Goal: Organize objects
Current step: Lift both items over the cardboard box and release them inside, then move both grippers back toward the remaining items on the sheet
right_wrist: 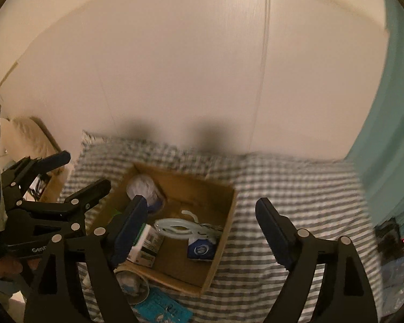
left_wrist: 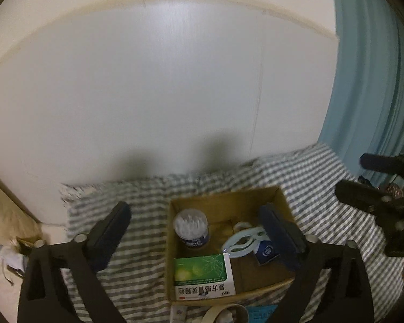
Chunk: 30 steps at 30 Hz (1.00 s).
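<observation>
An open cardboard box (left_wrist: 281, 199) sits on a grey-striped cloth. In it are a jar of cotton swabs (left_wrist: 191, 227), a green and white medicine box (left_wrist: 203, 276), a pale blue plastic clip (left_wrist: 242, 243) and a small blue and white packet (left_wrist: 266, 253). My left gripper (left_wrist: 196, 223) is open and empty above the box. My right gripper (right_wrist: 202, 215) is open and empty over the same box (right_wrist: 226, 215), whose jar (right_wrist: 145, 187), clip (right_wrist: 175, 227) and packet (right_wrist: 202, 250) show there. The right gripper also shows at the far right of the left wrist view (left_wrist: 363, 177).
A roll of tape (left_wrist: 223, 313) and a blue card (right_wrist: 161, 306) lie on the cloth (right_wrist: 296, 188) in front of the box. A white wall stands behind. A teal curtain (left_wrist: 371, 80) hangs at the right. Clutter lies at the left (left_wrist: 10, 231).
</observation>
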Each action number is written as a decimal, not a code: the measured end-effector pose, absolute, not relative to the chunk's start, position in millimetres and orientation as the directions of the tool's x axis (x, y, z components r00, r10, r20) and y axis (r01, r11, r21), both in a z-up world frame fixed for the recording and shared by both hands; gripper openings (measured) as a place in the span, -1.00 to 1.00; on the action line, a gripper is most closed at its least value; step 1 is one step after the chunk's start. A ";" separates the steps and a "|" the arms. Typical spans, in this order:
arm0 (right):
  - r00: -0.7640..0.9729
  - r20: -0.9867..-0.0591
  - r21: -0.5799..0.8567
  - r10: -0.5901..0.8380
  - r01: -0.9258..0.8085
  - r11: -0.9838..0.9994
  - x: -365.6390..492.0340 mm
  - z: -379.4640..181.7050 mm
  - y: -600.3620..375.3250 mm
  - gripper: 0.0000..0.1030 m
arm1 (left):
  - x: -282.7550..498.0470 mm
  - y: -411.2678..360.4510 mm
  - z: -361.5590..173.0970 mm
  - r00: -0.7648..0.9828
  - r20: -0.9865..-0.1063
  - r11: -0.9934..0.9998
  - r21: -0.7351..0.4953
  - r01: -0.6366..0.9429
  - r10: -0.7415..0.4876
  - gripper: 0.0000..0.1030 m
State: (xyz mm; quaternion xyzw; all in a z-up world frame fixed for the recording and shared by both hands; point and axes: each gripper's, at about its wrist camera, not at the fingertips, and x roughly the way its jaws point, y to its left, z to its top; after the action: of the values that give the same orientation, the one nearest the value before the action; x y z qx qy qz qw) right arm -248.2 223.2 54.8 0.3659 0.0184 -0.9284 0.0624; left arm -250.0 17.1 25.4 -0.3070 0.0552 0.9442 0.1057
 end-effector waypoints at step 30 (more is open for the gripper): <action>-0.701 -0.695 -0.022 -0.159 0.241 -0.970 -93.4 13.4 170.9 0.99 | -105.7 -63.2 -29.7 -0.737 -0.673 -0.995 0.019 -0.099 0.060 1.00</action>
State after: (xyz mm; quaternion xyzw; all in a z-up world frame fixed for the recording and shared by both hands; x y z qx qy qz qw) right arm -93.4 170.9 13.4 0.3710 0.0557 -0.9206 0.1087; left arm -105.7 -63.2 -29.7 -0.3600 0.0266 0.9316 0.0426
